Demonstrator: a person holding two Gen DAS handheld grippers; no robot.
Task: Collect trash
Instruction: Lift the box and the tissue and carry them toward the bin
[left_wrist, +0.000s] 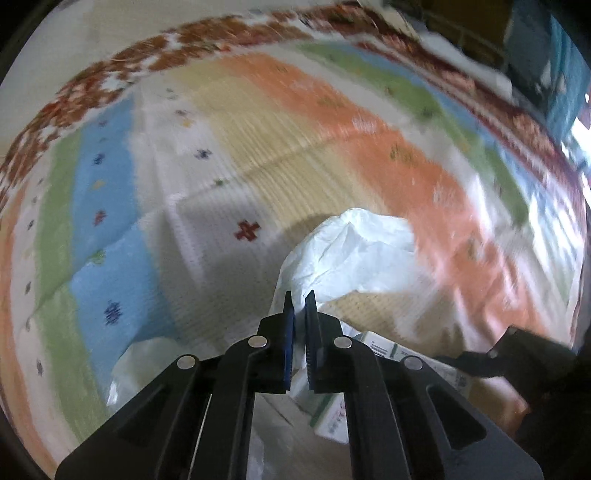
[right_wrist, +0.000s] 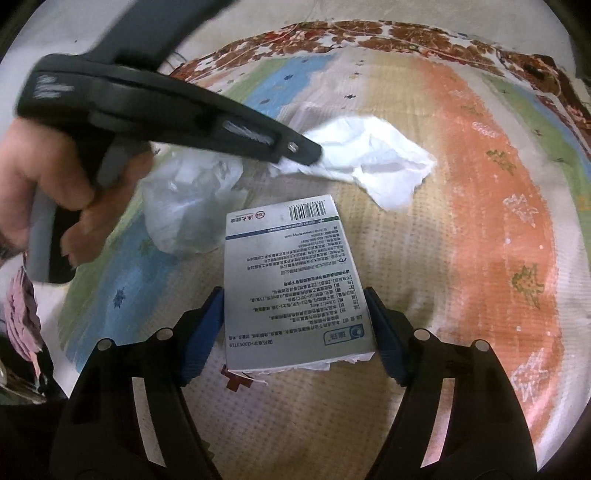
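My left gripper (left_wrist: 299, 295) is shut on a crumpled white tissue (left_wrist: 347, 254) and holds it above the striped rug; the same gripper (right_wrist: 310, 153) and tissue (right_wrist: 373, 158) show in the right wrist view. My right gripper (right_wrist: 295, 295) is shut on a white printed medicine box (right_wrist: 291, 284), its blue pads against both long sides. The box also shows low in the left wrist view (left_wrist: 380, 347). A crumpled clear plastic bag (right_wrist: 188, 206) lies on the rug left of the box and shows in the left wrist view (left_wrist: 147, 365).
A striped pastel rug (right_wrist: 480, 221) with a brown patterned border (right_wrist: 369, 33) covers the floor. Dark furniture and blue items (left_wrist: 554, 74) stand beyond the rug at the upper right. Pink cloth (right_wrist: 22, 317) lies at the left edge.
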